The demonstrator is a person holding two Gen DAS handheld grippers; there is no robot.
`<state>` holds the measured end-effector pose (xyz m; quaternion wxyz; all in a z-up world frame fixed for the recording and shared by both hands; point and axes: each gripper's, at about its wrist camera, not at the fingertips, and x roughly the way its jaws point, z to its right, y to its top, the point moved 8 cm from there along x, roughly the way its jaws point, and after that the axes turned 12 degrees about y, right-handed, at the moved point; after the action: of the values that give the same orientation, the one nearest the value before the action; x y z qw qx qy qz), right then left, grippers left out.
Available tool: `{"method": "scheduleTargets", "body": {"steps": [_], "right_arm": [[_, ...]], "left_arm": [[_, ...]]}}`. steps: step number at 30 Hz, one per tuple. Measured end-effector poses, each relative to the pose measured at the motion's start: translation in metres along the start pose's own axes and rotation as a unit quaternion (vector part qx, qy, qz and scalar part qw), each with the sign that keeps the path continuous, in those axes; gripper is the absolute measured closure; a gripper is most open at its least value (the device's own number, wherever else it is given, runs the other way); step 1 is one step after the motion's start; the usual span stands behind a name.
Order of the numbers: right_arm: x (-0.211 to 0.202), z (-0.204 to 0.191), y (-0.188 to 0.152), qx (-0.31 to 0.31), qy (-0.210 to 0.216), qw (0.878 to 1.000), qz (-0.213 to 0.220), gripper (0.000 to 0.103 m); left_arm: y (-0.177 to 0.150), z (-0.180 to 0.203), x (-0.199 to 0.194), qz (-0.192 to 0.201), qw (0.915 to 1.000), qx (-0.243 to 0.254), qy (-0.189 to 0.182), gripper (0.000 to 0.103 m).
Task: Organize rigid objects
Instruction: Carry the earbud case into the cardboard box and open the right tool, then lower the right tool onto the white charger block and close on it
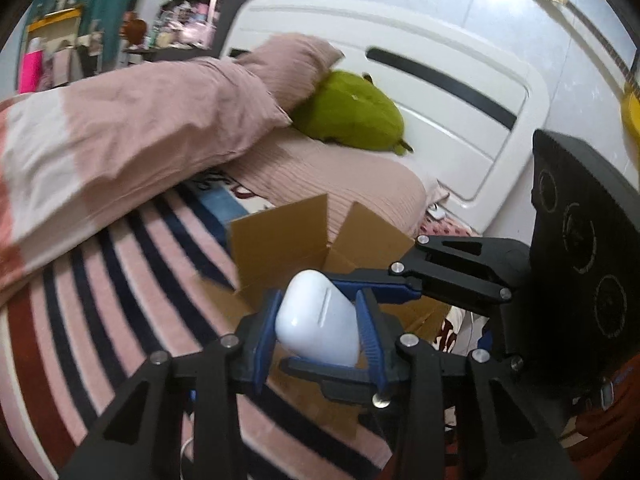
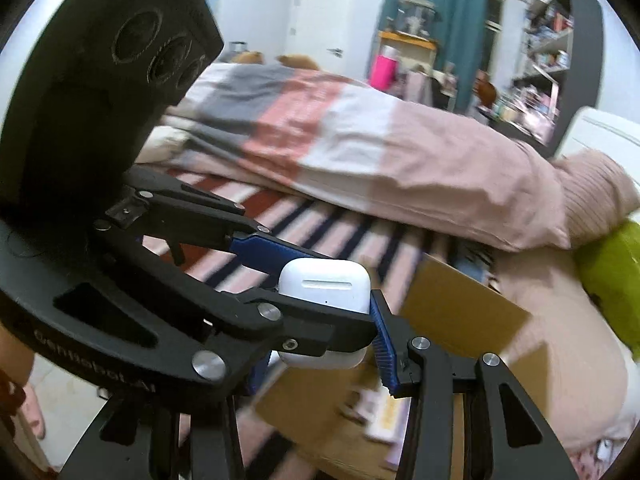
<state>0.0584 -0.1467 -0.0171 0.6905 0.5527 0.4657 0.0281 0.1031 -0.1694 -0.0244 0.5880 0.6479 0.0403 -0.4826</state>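
A white earbud case (image 1: 318, 318) sits between the blue pads of my left gripper (image 1: 320, 326), held above an open cardboard box (image 1: 280, 236) on the bed. My right gripper (image 1: 360, 328) comes in from the right, and its blue fingers (image 1: 384, 286) also close around the case. In the right wrist view the case (image 2: 324, 284) sits between my right gripper (image 2: 320, 316) pads, with the left gripper (image 2: 316, 280) crossing in front. The box (image 2: 460, 304) lies below and beyond, with some items inside.
The striped pink and navy bedspread (image 1: 120, 280) covers the bed. A folded pink duvet (image 1: 120, 128), a pillow (image 1: 292, 64) and a green plush (image 1: 352, 112) lie toward the white headboard (image 1: 440, 92). A guitar (image 1: 600, 40) leans at the right wall.
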Motion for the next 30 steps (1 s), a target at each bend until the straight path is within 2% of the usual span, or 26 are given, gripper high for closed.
{"method": "scheduleTargets", "body": {"steps": [5, 6, 9, 11, 13, 17, 20, 23, 28, 30], "right_arm": [[0.001, 0.047, -0.018, 0.054, -0.020, 0.997, -0.043, 0.064], [-0.002, 0.051, -0.023, 0.060, -0.023, 0.997, -0.053, 0.064], [0.007, 0.063, -0.034, 0.081, -0.024, 0.992, -0.092, 0.063], [0.011, 0.066, -0.038, 0.092, -0.025, 0.990, -0.107, 0.061], [0.006, 0.064, -0.040, 0.085, -0.030, 0.991, -0.104, 0.055], [0.003, 0.054, -0.032, 0.081, -0.023, 0.992, -0.090, 0.054], [0.001, 0.030, -0.018, 0.059, -0.009, 0.996, -0.069, 0.054], [0.006, -0.008, -0.002, 0.033, 0.028, 0.998, -0.050, 0.054], [0.040, -0.071, 0.016, -0.007, 0.093, 0.994, -0.063, 0.054], [0.061, -0.092, 0.014, -0.016, 0.116, 0.990, -0.077, 0.054]], "left_arm": [[0.012, 0.012, 0.035, -0.045, 0.9989, 0.011, -0.003, 0.070], [0.013, 0.012, 0.039, -0.051, 0.9986, 0.013, 0.005, 0.067], [0.016, 0.004, 0.041, -0.053, 0.9982, 0.007, 0.030, 0.036], [0.015, -0.002, 0.033, -0.047, 0.9984, -0.001, 0.032, 0.034], [0.015, -0.007, 0.026, -0.040, 0.9983, -0.003, 0.042, 0.034], [0.012, -0.024, -0.003, -0.018, 0.9972, -0.008, 0.072, 0.034], [0.006, -0.046, -0.034, 0.005, 0.9933, -0.017, 0.114, 0.034], [-0.005, -0.076, -0.069, 0.028, 0.9874, -0.039, 0.151, 0.034], [-0.046, -0.136, -0.115, 0.045, 0.9719, -0.080, 0.217, 0.027], [-0.070, -0.154, -0.123, 0.041, 0.9674, -0.096, 0.231, 0.027]]}}
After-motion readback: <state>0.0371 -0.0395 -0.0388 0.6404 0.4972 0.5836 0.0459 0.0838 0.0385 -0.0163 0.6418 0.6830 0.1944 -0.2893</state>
